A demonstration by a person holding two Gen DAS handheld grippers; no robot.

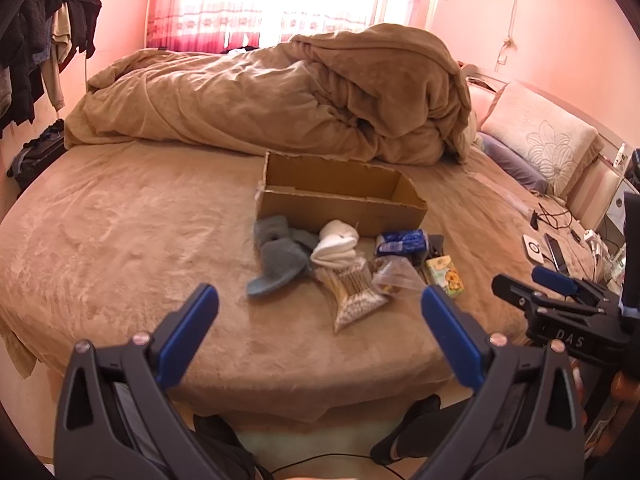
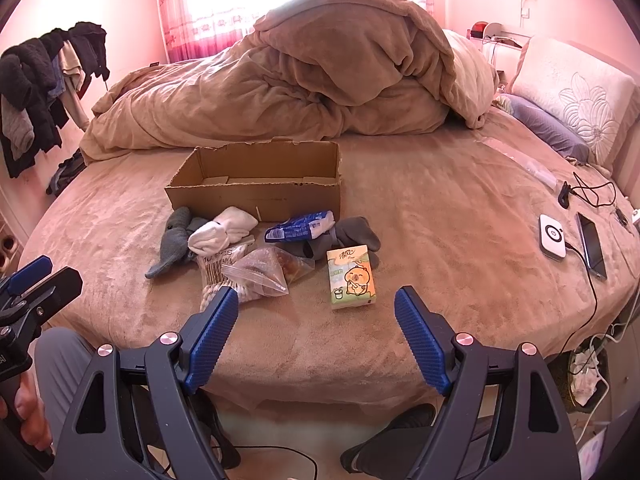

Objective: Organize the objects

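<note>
An open cardboard box (image 1: 344, 196) (image 2: 256, 184) sits on the brown bed. In front of it lie grey socks (image 1: 276, 258) (image 2: 172, 244), a white sock bundle (image 1: 335, 244) (image 2: 222, 230), a bag of cotton swabs (image 1: 356, 290) (image 2: 218, 276), a clear zip bag (image 1: 394, 276) (image 2: 268, 270), a blue packet (image 1: 402, 242) (image 2: 300, 226), dark grey socks (image 2: 352, 234) and a tissue pack (image 1: 444, 276) (image 2: 352, 278). My left gripper (image 1: 320, 300) is open and holds nothing, back from the pile. My right gripper (image 2: 316, 300) (image 1: 554, 280) is open too, near the tissue pack.
A heaped brown duvet (image 1: 304, 92) (image 2: 312, 72) lies behind the box. Pillows (image 2: 576, 92) sit at the right. A phone (image 2: 592, 244), a white charger (image 2: 552, 236) and cables lie on the bed's right side. Clothes (image 1: 36, 52) hang at the left. A person's feet (image 2: 384, 440) show below.
</note>
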